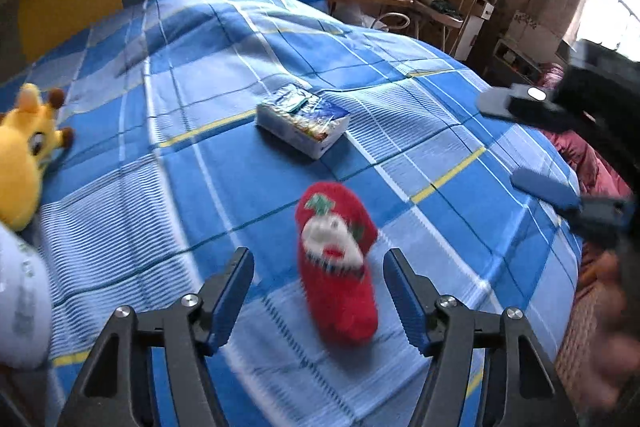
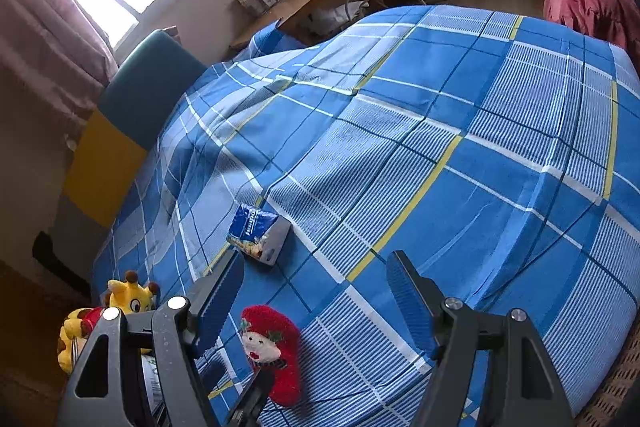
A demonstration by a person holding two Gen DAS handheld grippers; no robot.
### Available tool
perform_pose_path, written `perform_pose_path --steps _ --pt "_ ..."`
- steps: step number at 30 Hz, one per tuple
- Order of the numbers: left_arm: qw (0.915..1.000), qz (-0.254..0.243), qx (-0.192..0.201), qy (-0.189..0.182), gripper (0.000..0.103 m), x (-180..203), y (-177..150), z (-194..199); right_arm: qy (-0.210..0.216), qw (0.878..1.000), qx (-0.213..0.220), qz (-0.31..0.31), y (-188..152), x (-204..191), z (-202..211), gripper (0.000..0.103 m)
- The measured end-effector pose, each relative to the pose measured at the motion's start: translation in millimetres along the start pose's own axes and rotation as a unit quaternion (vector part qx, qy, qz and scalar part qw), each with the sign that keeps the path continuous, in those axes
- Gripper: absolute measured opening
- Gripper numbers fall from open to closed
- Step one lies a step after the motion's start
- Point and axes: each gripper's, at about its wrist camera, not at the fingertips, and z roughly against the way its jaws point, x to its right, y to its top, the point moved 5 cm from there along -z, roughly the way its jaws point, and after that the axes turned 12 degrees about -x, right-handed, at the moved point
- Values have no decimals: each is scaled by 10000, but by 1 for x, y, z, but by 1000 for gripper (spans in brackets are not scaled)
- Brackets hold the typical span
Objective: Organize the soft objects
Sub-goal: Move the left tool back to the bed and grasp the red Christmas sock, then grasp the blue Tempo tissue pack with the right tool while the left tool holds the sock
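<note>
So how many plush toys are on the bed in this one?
1 for certain: the yellow giraffe plush at the bed's left edge, left of the tissue pack. The red sock isn't counted; more may be hidden out of frame.

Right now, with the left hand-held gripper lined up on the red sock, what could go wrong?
1. The left hand-held gripper is open around the red sock, which looks blurred; closing may miss it.
2. Closing low could pinch the bedsheet.
3. The right hand-held gripper hangs nearby and could collide.
</note>
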Motion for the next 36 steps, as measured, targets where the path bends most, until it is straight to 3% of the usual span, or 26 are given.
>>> perform_pose_path --steps 3,5,7,8,14,17,24,30,36 --pt "9998 150 -149 -41 68 -2 11 -20 -6 10000 -57 -25 0 0 -2 75" --pt "9982 297 -457 -244 42 -5 10 -35 -23 10000 -87 -18 -1 1 -4 75" --pt "9986 284 -298 -331 24 -6 6 -29 -71 9999 -118 13 -1 0 -6 75" --pt "9986 285 -233 -369 20 -7 3 -23 -79 9999 -128 30 -1 0 -6 75" --pt "9978 506 35 -421 21 -39 -42 17 -55 9996 -183 206 -3 -6 -9 75" --pt "9980 583 261 21 21 -61 -82 40 -42 9985 -367 394 -7 -12 -16 75" --pt "9943 993 271 262 21 -103 -160 57 -175 9903 -820 1111 -27 -37 -35 75" --pt "9933 1063 447 99 23 -106 -168 53 -768 9641 -1176 2254 -44 -74 -61 75" --pt "9933 1002 565 124 23 -105 -169 52 -1468 9337 -1083 3082 -14 -103 -101 75"
